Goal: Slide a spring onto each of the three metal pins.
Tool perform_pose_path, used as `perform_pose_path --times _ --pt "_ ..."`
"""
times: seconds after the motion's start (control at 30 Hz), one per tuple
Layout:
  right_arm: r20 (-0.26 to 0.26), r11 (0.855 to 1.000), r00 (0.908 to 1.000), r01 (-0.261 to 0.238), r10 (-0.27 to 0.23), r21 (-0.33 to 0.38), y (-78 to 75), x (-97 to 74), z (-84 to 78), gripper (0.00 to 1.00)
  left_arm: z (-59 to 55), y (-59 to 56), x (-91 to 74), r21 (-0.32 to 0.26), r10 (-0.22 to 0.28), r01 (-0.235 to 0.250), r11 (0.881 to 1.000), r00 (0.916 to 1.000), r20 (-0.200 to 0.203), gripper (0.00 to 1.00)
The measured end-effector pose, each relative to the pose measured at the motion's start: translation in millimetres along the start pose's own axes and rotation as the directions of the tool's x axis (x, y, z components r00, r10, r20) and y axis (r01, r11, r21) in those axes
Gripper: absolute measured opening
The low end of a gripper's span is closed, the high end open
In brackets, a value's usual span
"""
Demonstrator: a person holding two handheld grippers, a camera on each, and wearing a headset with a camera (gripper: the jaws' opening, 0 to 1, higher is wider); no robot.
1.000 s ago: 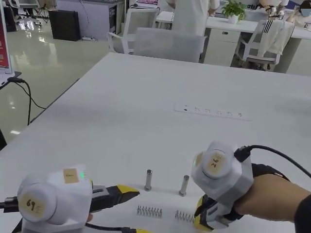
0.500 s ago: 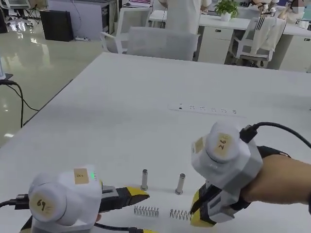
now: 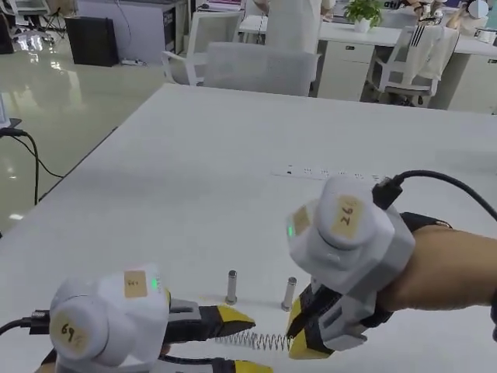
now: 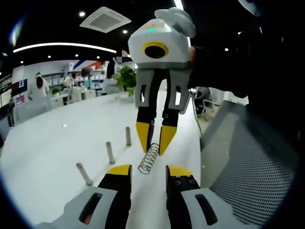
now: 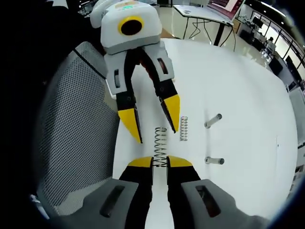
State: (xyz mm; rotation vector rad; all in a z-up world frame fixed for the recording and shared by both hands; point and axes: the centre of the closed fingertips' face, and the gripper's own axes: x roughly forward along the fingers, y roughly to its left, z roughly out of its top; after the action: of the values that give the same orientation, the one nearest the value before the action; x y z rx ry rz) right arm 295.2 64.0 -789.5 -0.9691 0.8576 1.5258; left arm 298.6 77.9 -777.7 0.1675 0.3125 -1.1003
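Observation:
My right gripper (image 5: pixel 160 163) is shut on one end of a steel spring (image 5: pixel 160 143), which it holds level above the white table (image 3: pixel 194 171). The spring's free end (image 4: pixel 148 161) points at my left gripper (image 4: pixel 148 171), which stands open facing it, its yellow fingertips (image 5: pixel 173 112) on either side of that end. In the head view the spring (image 3: pixel 260 339) bridges the left gripper (image 3: pixel 242 339) and the right gripper (image 3: pixel 299 336). Behind them two metal pins (image 3: pixel 231 286) (image 3: pixel 290 294) stand upright. Three pins (image 4: pixel 127 136) (image 4: pixel 110 152) (image 4: pixel 83 173) line up in the left gripper view. A second spring (image 5: pixel 184 128) lies on the table.
A white power strip (image 3: pixel 334 175) lies flat further back on the table. Grey mesh chairs (image 3: pixel 256 68) stand at the far edge, with desks and a person beyond. A black cable (image 3: pixel 435 186) runs from the right gripper.
The right gripper has taken one spring off the table and carried it left. The left gripper has come forward until its open fingers flank the spring's free end.

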Motion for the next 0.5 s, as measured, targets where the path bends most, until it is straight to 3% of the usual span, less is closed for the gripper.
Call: perform_pose_path --times 0.5 --pt "-0.020 0.998 0.9994 -0.029 0.028 -0.053 10.2 -3.7 3.1 0.08 1.5 -7.6 2.5 0.044 -0.036 0.036 0.998 0.9993 -0.006 0.04"
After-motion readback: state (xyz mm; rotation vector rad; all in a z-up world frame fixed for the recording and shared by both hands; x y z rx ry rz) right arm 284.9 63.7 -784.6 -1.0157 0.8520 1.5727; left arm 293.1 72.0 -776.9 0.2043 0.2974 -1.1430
